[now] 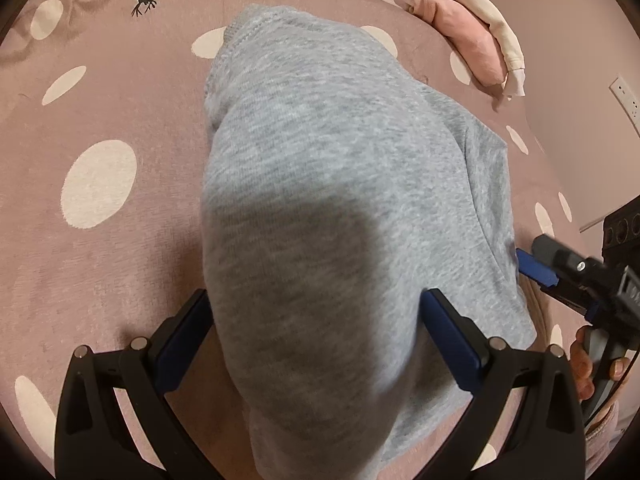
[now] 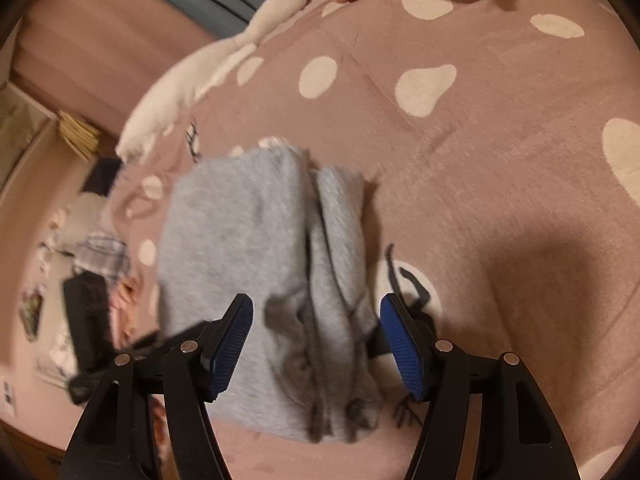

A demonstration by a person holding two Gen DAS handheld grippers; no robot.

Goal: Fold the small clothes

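A folded grey knit garment point(image 1: 340, 208) lies on a dusty-pink plush bedspread with cream spots and black deer figures point(image 1: 100, 260); every place below is given from that garment.

The left gripper point(image 1: 316, 336) hangs over the garment's near end. Its blue-padded fingers point(image 1: 450, 340) stand wide apart on either side of the cloth, with the fabric lying between them. Whether the pads press on the cloth cannot be told; the fabric shows no pinch.

The right gripper point(image 2: 316, 344) is at the garment's other side, seen from the left wrist view as a black tool with a blue pad at the cloth's right edge, a hand point(image 1: 584, 364) around its grip. In its own view the fingers point(image 2: 404, 344) are well parted and grasp nothing; the garment's layered folds point(image 2: 320, 280) lie on the bedspread below the gap.

Beyond the garment's far end, a rolled pink cloth point(image 1: 460, 36) with a cream cloth point(image 1: 488, 28) draped on it rests at the bedspread's edge. A white plush goose with an orange beak point(image 2: 224, 60) lies past the garment's far left corner, its beak touching the pink cloth.
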